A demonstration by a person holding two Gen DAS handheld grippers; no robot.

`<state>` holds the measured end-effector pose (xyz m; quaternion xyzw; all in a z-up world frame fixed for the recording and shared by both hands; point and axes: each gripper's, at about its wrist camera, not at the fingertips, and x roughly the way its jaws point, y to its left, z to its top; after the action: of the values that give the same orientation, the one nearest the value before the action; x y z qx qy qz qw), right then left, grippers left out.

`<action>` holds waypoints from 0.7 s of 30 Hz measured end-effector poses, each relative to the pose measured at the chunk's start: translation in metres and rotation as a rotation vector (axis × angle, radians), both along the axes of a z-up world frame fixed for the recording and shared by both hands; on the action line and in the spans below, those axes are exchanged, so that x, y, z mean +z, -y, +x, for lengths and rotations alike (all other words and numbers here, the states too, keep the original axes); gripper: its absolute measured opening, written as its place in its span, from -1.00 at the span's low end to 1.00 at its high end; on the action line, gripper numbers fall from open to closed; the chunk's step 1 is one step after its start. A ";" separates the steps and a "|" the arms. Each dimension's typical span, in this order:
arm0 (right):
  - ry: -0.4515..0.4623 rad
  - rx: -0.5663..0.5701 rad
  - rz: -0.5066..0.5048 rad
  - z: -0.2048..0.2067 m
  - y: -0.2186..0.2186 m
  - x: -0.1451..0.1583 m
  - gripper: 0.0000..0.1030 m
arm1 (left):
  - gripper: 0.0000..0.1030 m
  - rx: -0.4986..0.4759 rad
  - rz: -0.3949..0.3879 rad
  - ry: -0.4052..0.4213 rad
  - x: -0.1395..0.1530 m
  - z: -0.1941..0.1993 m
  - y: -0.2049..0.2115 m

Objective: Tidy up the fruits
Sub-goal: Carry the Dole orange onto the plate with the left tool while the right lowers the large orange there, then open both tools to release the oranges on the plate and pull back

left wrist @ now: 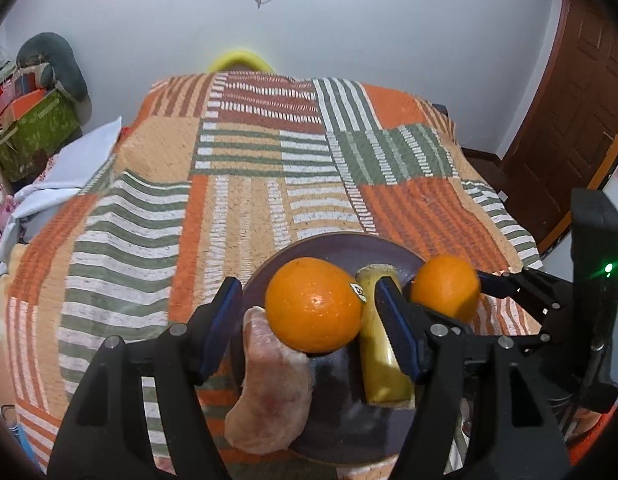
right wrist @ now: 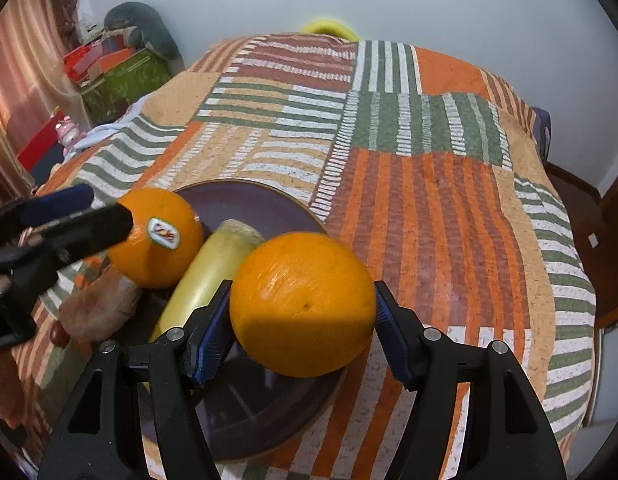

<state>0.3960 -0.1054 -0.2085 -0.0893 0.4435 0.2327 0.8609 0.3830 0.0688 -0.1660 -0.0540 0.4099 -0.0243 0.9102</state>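
A dark purple plate (left wrist: 337, 246) (right wrist: 245, 200) lies on the patchwork bedspread. On it are a stickered orange (left wrist: 313, 304) (right wrist: 159, 238), a yellow banana piece (left wrist: 383, 360) (right wrist: 205, 276) and a pale pinkish root-like piece (left wrist: 269, 388) (right wrist: 97, 308). My left gripper (left wrist: 309, 332) is open, its blue pads either side of the stickered orange with a gap on the left. My right gripper (right wrist: 303, 312) (left wrist: 489, 284) is shut on a second orange (right wrist: 303, 304) (left wrist: 445, 288), held over the plate's right rim.
The striped orange, green and white bedspread (left wrist: 269, 168) (right wrist: 429, 184) covers the bed. Boxes and a grey cushion (left wrist: 53, 64) stand at the far left. A wooden door (left wrist: 581, 120) is at the right. A yellow object (left wrist: 241, 60) sits behind the bed.
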 end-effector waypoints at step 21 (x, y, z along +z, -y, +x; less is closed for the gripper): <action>0.179 -0.035 0.071 -0.083 0.033 0.077 0.46 | 0.36 0.013 -0.003 0.104 0.070 -0.105 -0.007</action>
<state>0.3134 -0.1383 -0.1317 -0.0716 0.3578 0.2244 0.9036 0.2781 0.0760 -0.0956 -0.0566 0.3616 -0.0216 0.9304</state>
